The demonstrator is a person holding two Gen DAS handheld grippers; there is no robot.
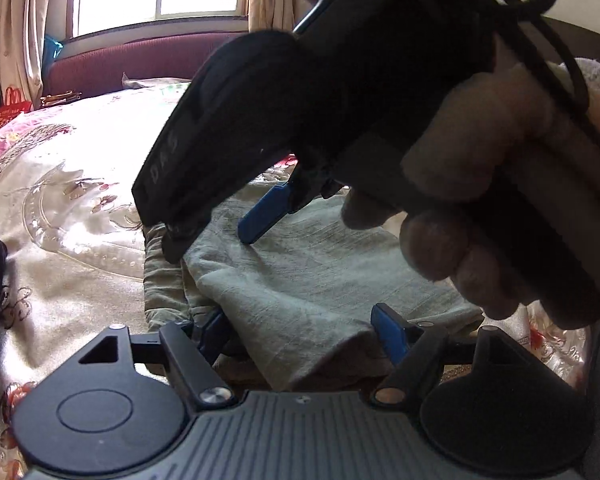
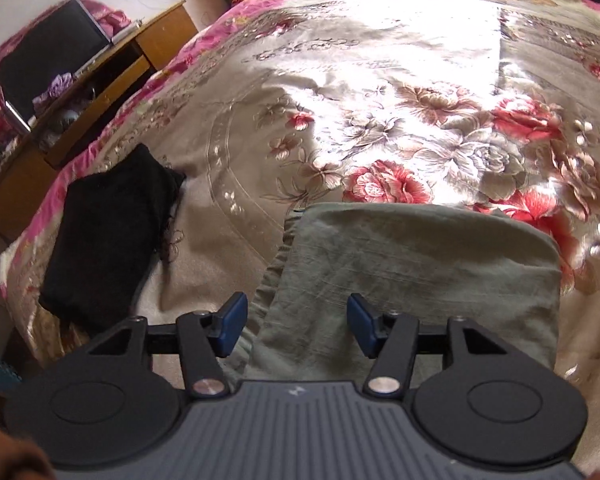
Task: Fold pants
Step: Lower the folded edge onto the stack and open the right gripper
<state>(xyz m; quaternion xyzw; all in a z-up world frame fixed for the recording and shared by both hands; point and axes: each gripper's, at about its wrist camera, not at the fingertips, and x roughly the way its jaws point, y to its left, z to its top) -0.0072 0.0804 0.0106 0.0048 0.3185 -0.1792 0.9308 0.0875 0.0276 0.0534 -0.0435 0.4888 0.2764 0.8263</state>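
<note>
Both our grippers, left gripper (image 1: 304,332) and right gripper (image 2: 296,326), hover spread apart over the folded green pants (image 2: 420,276), which lie on the floral bedspread (image 2: 380,80) beside a folded black garment (image 2: 108,232).

Both grippers spread wide, held low.
The left gripper (image 1: 304,336) has its blue pads parted; the right gripper (image 2: 298,326), gripped by a hand (image 1: 480,216), angles downward, jaws apart.
</note>
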